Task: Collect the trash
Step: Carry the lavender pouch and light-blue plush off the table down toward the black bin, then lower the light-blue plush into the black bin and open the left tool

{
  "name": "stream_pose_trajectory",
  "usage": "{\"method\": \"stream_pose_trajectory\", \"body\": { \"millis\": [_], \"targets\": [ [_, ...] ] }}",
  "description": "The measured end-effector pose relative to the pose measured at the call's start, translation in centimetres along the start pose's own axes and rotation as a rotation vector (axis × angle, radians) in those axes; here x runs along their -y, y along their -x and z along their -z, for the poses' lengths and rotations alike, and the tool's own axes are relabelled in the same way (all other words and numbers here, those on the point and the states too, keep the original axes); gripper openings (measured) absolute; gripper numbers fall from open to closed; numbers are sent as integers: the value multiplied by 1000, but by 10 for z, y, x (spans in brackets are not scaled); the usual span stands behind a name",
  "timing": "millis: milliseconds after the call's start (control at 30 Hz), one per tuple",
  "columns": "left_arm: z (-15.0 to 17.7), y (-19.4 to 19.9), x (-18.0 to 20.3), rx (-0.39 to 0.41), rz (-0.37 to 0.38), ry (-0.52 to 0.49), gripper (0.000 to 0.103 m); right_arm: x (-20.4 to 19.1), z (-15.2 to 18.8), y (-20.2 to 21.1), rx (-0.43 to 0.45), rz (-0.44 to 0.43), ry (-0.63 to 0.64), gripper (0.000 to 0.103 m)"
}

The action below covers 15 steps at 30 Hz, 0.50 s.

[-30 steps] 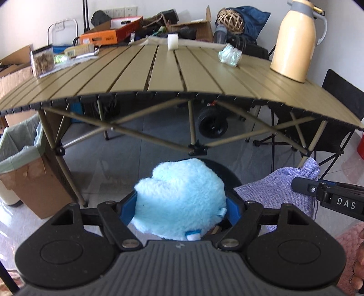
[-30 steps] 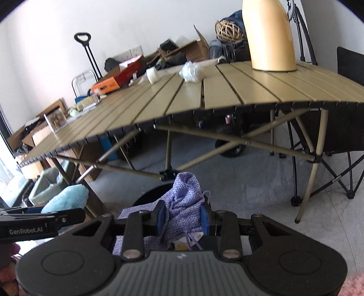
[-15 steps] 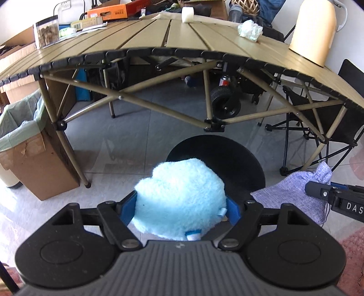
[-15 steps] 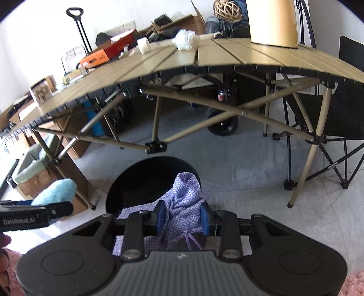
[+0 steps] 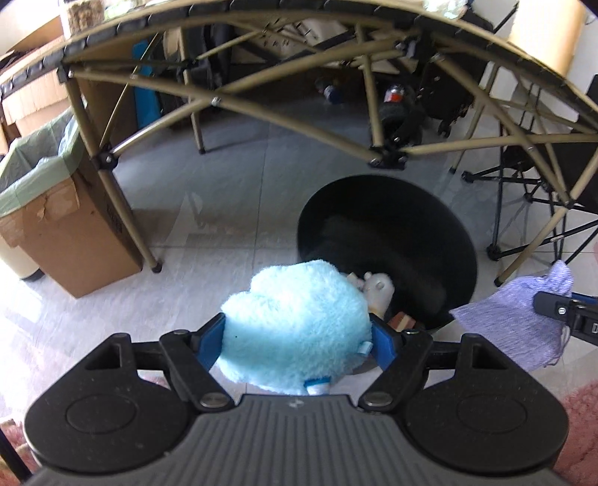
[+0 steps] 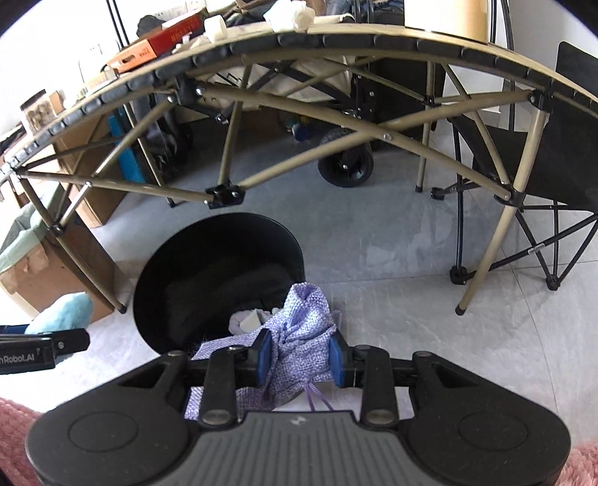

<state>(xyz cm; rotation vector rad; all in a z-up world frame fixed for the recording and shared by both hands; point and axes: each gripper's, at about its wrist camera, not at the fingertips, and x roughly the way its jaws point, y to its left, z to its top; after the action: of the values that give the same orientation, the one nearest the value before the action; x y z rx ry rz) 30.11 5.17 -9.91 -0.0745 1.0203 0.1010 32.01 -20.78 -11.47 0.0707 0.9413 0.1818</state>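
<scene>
Left tool (image 5: 297, 338): blue pads clamped on a fluffy light-blue cloth (image 5: 295, 329), which bulges between them and sits over the near rim of the bin.
Right tool (image 6: 299, 355): blue pads clamped on a crumpled lilac knitted cloth (image 6: 299, 332), its loose threads hanging toward the camera; the cloth is at the bin's near right edge.
Black bin (image 6: 172, 269): round, open, standing on the grey tiled floor (image 6: 392, 261) just in front of the folding table's legs; both tools hover above its near side.
Bin contents (image 5: 377, 289): pale scraps and a small white container lie at the bottom, partly hidden by the blue cloth.
Tabletop (image 6: 373, 33): slatted, tan, seen from below its edge; white crumpled paper (image 6: 289, 15) and a small white roll (image 6: 215, 28) rest on it.
Cardboard box (image 5: 71, 239): lined with a green bag, left of the table leg, well apart from the bin.
Folding chair (image 6: 553, 149): black, right of the table.
</scene>
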Motion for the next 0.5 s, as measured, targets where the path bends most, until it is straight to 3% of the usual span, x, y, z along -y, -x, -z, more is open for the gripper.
{"method": "stream_pose_trajectory", "body": {
  "millis": [500],
  "targets": [
    [1,-15,-7,-65,-40,31,77,7,-2,-10,-26,26,-19,30]
  ]
}}
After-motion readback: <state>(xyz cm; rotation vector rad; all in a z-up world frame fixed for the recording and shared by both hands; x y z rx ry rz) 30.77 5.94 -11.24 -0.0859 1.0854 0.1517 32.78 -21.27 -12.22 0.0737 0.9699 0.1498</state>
